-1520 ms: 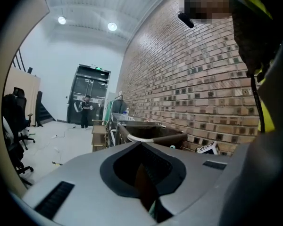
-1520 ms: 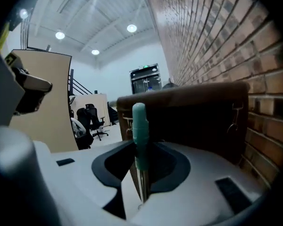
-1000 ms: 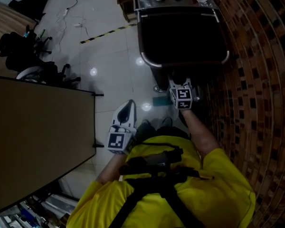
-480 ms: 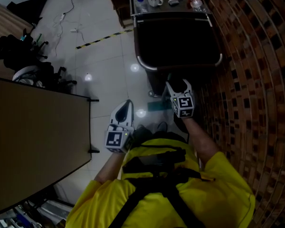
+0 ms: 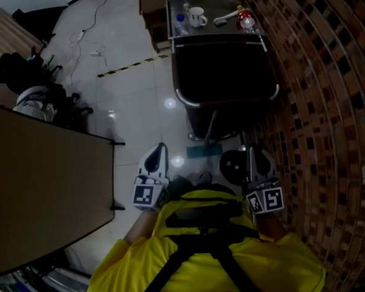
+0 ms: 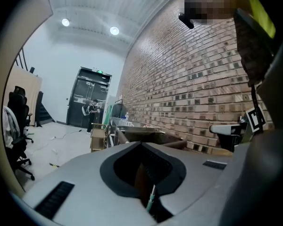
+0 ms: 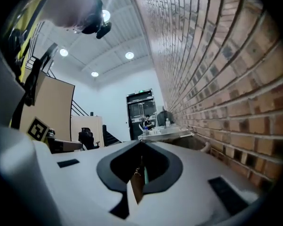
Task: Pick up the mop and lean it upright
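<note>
Jaws on the right gripper (image 5: 253,158) are closing with nothing between them. Half a second ago they stood spread at the front of the cart (image 5: 184,97), and the gripper has since drawn back to the person's side. Left gripper (image 5: 160,148) jaws are together and empty. The mop (image 5: 209,132) stands apart from both, its handle slanting up against the cart and its teal head on the floor. Judgement: released and leaning, task essentially complete.

The brick wall (image 5: 328,102) is red-brown, mottled dark and pale. The pale glossy floor (image 5: 134,102) carries yellow-and-black striped tape (image 5: 129,67). The shirt (image 5: 280,251) is bright yellow, and the mop (image 5: 204,151) has a teal head.
</note>
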Tool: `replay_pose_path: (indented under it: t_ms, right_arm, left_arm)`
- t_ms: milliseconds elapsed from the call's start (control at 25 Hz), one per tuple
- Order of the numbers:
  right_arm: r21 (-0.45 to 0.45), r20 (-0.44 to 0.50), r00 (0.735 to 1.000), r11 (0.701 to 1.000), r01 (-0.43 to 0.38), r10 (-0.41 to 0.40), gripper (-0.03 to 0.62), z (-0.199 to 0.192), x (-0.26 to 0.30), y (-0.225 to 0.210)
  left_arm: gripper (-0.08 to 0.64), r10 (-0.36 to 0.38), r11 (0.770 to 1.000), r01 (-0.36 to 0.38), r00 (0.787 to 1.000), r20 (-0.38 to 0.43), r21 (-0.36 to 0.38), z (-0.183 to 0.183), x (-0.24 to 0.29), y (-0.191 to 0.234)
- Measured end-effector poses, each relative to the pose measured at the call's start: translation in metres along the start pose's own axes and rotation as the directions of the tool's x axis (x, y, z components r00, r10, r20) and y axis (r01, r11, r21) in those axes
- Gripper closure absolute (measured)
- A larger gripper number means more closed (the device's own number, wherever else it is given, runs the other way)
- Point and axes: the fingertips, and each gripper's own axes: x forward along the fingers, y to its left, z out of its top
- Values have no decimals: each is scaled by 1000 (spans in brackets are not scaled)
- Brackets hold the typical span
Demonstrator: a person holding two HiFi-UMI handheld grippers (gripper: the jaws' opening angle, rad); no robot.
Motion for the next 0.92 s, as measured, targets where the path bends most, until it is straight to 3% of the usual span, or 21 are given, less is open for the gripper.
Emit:
replay_pose_path:
  t_ms: [80,920]
  right_arm:
    - [4,10,1000,1000,11,-11,586,8,-3,0]
    - [5,17,1000,1000,-18,18,586,12,-5,17]
  left_arm:
    - [560,-7,1000,7,1000,13,7,7,-2,-1]
    - [560,-25,999,24,999,30,27,16,-12,-7]
